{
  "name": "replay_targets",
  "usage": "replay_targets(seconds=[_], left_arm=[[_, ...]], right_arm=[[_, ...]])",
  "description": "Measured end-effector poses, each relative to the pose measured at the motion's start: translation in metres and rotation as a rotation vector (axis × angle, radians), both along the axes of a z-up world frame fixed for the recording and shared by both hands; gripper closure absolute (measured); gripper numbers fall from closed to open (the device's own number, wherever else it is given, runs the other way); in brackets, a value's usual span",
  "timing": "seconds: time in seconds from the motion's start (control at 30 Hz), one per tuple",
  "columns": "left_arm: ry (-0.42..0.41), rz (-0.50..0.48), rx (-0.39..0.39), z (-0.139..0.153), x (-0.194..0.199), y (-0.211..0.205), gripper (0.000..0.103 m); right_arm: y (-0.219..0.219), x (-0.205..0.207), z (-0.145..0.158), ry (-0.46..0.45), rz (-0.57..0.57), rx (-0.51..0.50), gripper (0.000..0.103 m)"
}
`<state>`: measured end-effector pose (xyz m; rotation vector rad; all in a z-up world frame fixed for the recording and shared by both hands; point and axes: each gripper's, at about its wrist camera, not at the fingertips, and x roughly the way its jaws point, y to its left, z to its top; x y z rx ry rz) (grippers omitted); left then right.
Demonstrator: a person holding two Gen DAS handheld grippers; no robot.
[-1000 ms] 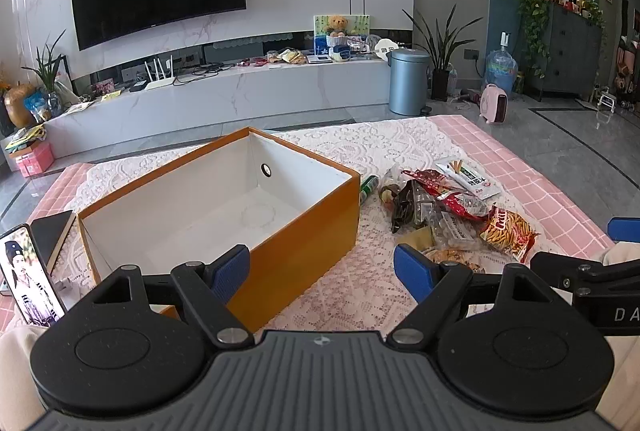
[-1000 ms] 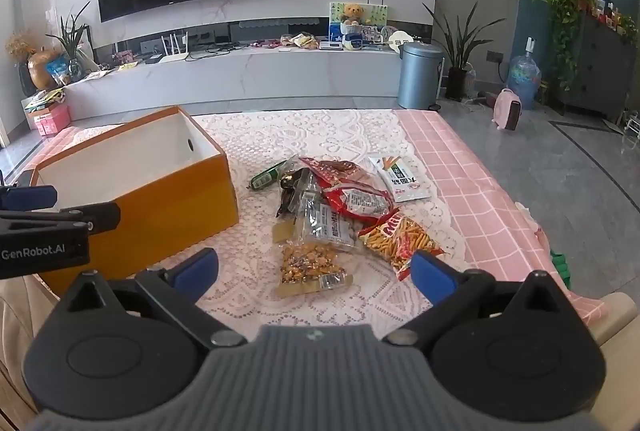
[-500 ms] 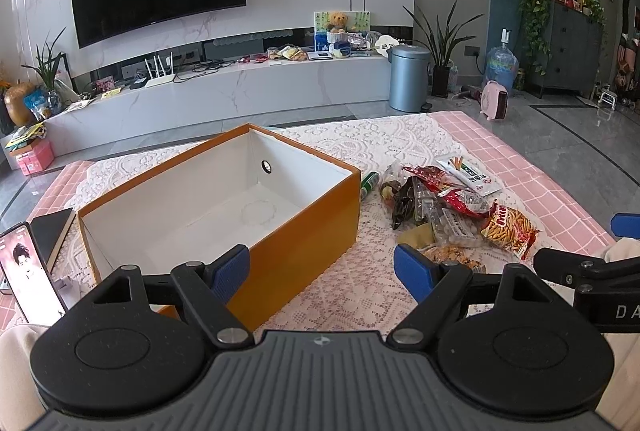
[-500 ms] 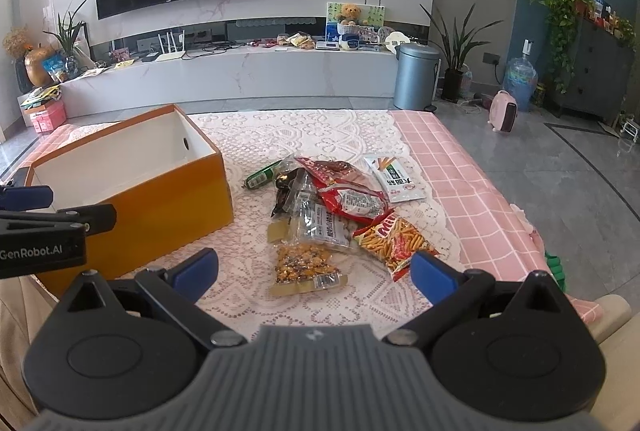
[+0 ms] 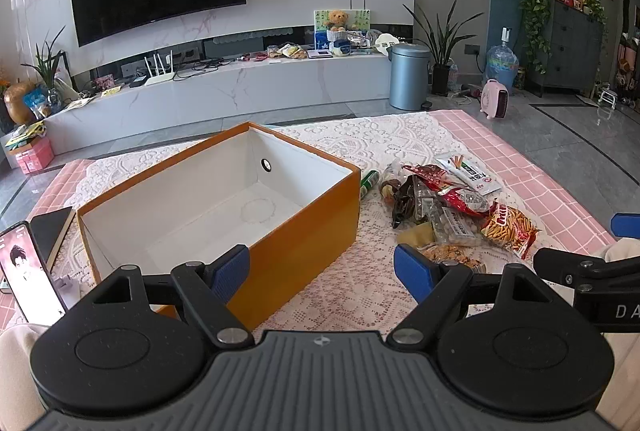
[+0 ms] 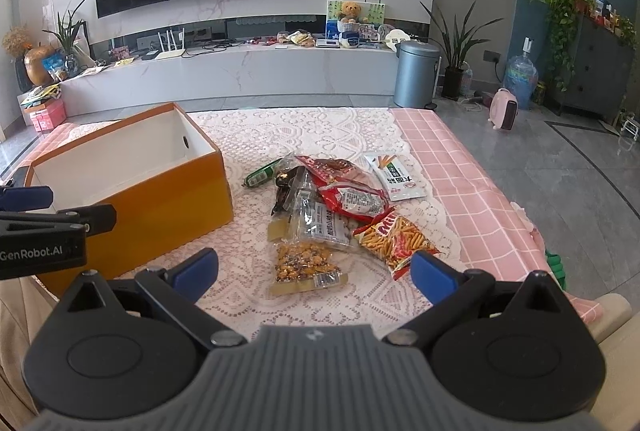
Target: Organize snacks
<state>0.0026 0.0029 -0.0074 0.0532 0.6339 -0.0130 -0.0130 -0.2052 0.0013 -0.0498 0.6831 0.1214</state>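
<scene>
An open orange box (image 5: 304, 231) with a white, empty inside stands on the lace cloth; it also shows in the right wrist view (image 6: 160, 199). To its right lies a pile of snack packets (image 6: 340, 207), also in the left wrist view (image 5: 448, 203): a clear nut pack (image 6: 304, 263), an orange stick-snack bag (image 6: 396, 235), a red bag (image 6: 352, 191), a white packet (image 6: 396, 175) and a green tube (image 6: 262, 173). My left gripper (image 5: 322, 273) is open and empty, above the box's near corner. My right gripper (image 6: 314, 269) is open and empty, just before the nut pack.
A phone (image 5: 28, 271) and a dark book (image 5: 50, 235) lie left of the box. The table has a pink checked cloth (image 6: 460, 171) with its edge at the right. A TV wall, a white console and a grey bin (image 6: 416, 73) stand behind.
Both grippers have edged slightly forward and up; the box and snacks sit a little lower in both views. Nothing was taken hold of.
</scene>
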Motion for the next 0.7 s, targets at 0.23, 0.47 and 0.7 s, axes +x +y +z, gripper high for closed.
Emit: replay_targets(seconds=[0.23, 0.47, 0.7], left_arm=[[0.001, -0.001, 0.001, -0.0006, 0.0005, -0.0003, 0.007], [0.003, 0.000, 0.000, -0.0001, 0.0009, -0.0002, 0.007], [0.006, 0.000, -0.003, -0.0018, 0.0002, 0.0000, 0.007]], right_arm=[[-0.0002, 0.0012, 0.0001, 0.005, -0.002, 0.001, 0.004], [-0.0010, 0.0014, -0.0001, 0.007, -0.003, 0.003, 0.004], [-0.0012, 0.0019, -0.0011, 0.011, -0.006, 0.004, 0.004]])
